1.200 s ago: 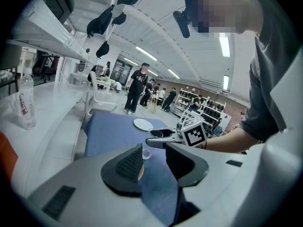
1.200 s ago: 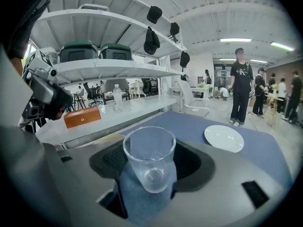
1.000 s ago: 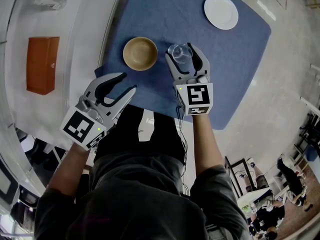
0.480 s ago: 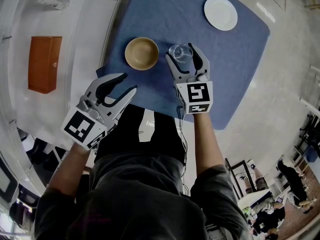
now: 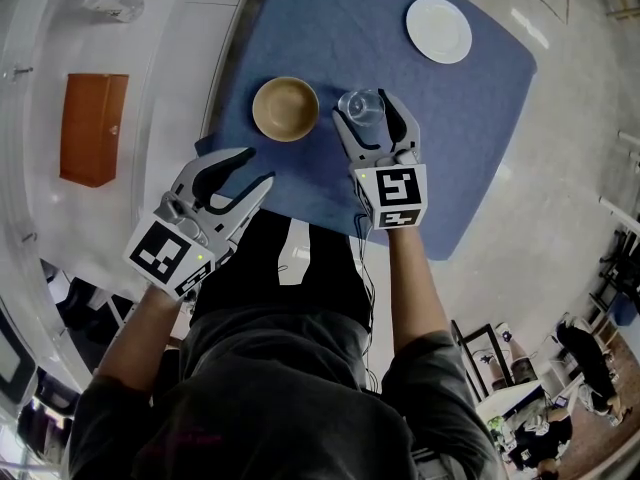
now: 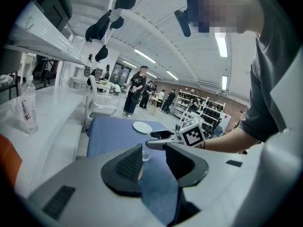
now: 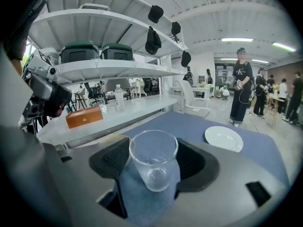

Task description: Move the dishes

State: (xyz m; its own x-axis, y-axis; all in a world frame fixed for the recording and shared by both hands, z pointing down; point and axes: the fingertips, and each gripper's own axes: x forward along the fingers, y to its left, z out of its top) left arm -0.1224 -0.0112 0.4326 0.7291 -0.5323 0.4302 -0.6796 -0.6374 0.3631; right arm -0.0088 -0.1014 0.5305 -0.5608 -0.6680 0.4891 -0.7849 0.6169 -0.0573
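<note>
Nearest, item one: left gripper (image 6: 154, 159), held at the near edge of the blue cloth (image 5: 470, 138). Tongs spread, nothing between them, only cloth showing through the gap. Judged to be in reserve, aimed toward the dishes.

Item two: right gripper (image 7: 152, 161), reaching further over the cloth. Tongs pinching a clear glass (image 7: 153, 174) and meeting its wall on both sides below the rim. The glass is upright and empty. Whether its base rests on the cloth or has left it cannot be told. The grip is low and square, presumably so the smooth wall does not slip or tip during a carry.

Item three: wooden bowl (image 5: 285, 108), empty, on the cloth just to the left of the glass, apart from both grippers. Likely the free gripper's piece.

Item four: white plate (image 5: 438, 29), flat, empty, at the cloth's far corner, well apart from the rest.

Off-cloth items, on the white counter (image 5: 170, 88) to the left: orange-brown box (image 5: 93, 128); beyond it, a clear bottle (image 5: 105, 0) lying on its side.
</note>
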